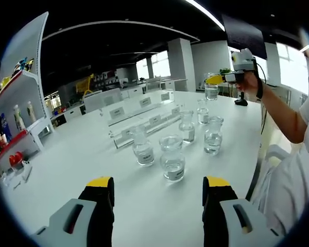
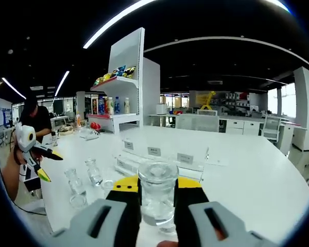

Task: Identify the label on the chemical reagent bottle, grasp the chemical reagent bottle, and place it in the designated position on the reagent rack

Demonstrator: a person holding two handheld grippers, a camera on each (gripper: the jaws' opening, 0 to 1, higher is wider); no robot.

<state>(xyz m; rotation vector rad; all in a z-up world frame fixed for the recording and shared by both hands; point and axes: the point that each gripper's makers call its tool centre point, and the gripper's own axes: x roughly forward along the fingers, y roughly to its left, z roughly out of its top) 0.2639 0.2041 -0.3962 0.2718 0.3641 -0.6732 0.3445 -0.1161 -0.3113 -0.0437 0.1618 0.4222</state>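
My right gripper point(image 2: 157, 186) is shut on a clear glass reagent bottle point(image 2: 157, 198) that stands upright between its yellow-tipped jaws. In the left gripper view this right gripper point(image 1: 215, 81) is raised at the upper right, holding the bottle point(image 1: 211, 91) above the white table's far side. Low over the near table, my left gripper point(image 1: 158, 184) is open with nothing between its jaws; it also appears as the left gripper point(image 2: 49, 164) at the left edge. Several more labelled glass bottles point(image 1: 172, 157) stand ahead of it. The clear tiered reagent rack point(image 1: 144, 116), also seen as the rack point(image 2: 154, 154), carries small label cards.
A white round table point(image 1: 67, 154) holds everything. A white shelf unit point(image 2: 118, 98) with colourful goods stands at its far side. A person in black point(image 2: 33, 118) sits behind the left gripper. Two loose bottles point(image 2: 85, 180) stand near the table edge.
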